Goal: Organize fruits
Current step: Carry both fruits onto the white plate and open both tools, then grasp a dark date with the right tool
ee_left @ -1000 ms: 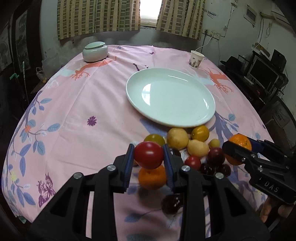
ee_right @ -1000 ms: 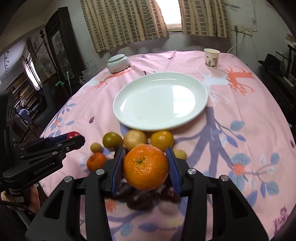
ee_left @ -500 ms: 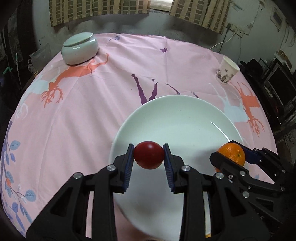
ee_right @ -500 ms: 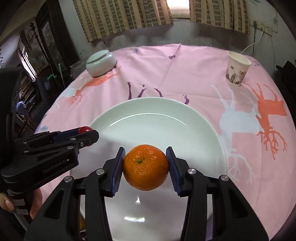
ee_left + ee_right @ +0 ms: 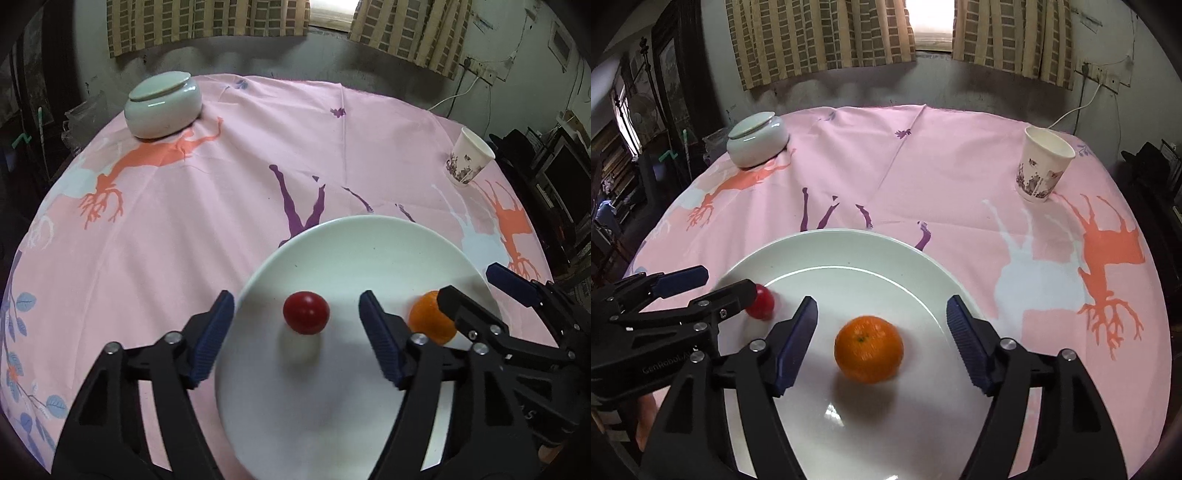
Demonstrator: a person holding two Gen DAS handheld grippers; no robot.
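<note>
Both jaws are opening. The left gripper (image 5: 295,332) lets its red tomato (image 5: 306,312) go, the right gripper (image 5: 882,338) its orange (image 5: 868,348), onto the white plate (image 5: 923,273). Either might roll off the rim.

On the near bench (image 5: 229,206) sits the plate (image 5: 362,240), holding the tomato (image 5: 306,312) left of the orange (image 5: 868,349). The lidded bowl (image 5: 162,105) stands far left, the cup (image 5: 468,158) far right.
</note>
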